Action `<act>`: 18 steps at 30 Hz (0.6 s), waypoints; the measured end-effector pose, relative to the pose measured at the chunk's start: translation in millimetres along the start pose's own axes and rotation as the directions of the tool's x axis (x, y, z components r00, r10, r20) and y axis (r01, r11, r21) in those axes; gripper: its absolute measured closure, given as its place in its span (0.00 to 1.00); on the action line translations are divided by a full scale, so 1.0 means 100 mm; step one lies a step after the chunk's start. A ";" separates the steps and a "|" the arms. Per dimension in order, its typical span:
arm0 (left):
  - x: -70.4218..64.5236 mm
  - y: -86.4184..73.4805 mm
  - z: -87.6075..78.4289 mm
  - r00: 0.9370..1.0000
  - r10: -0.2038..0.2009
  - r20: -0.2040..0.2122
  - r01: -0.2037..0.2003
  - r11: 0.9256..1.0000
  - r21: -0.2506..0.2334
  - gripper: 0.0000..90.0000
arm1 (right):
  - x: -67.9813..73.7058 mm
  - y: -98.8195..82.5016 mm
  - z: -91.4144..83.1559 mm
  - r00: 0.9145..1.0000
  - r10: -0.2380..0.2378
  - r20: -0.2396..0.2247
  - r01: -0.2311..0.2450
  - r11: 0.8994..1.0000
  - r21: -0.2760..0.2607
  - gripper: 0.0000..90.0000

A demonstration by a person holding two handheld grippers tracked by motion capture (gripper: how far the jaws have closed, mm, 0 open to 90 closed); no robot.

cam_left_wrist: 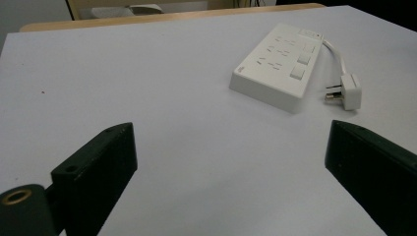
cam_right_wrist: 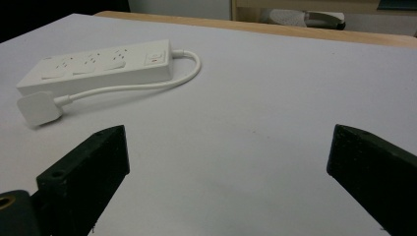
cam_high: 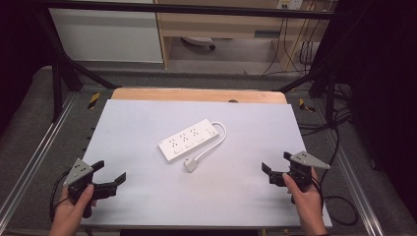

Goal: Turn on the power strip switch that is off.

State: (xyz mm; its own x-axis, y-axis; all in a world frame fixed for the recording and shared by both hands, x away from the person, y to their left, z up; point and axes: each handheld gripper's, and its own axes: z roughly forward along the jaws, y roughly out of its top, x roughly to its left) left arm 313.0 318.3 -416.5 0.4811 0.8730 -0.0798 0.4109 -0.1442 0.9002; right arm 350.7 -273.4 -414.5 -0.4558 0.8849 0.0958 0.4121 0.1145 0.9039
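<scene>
The table [cam_high: 147,196] holds a white power strip [cam_high: 189,139] at its middle, with its plug [cam_high: 190,165] lying just beside it, unplugged. Nothing looks started: the left gripper [cam_high: 109,176] and right gripper [cam_high: 275,168] sit wide apart-jawed, empty, at the 2 near corners.

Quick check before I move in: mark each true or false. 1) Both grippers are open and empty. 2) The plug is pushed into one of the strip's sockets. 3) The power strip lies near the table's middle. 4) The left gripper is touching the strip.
1) True: the left gripper and the right gripper both have their jaws spread with nothing between them.
2) False: the plug lies loose on the table beside the power strip, prongs bare in the left gripper view.
3) True.
4) False: it hovers near the table's near-left corner, well apart from the strip.
</scene>
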 end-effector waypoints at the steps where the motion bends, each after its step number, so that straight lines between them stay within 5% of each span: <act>1: 0.00 0.00 0.01 1.000 -0.008 -0.006 0.008 1.000 0.001 0.06 | 0.01 0.02 0.00 1.000 -0.008 0.000 0.008 1.000 0.004 0.03; 9: 0.02 -0.01 0.02 1.000 -0.008 -0.017 0.009 1.000 0.009 0.06 | 0.17 0.24 0.05 0.996 -0.091 -0.019 0.091 0.996 0.014 0.05; 18: 0.01 -0.01 0.02 1.000 0.000 -0.010 0.000 1.000 0.010 0.06 | 0.26 0.41 0.12 0.992 -0.102 -0.074 0.104 0.994 0.016 0.05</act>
State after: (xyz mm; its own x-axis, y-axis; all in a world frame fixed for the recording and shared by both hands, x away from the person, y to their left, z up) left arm 314.5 318.7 -418.7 0.4730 0.8778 -0.0755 0.4184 -0.1484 0.8960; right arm 365.4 -239.8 -380.1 -0.5526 0.8328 0.0331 0.3754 0.2132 0.9020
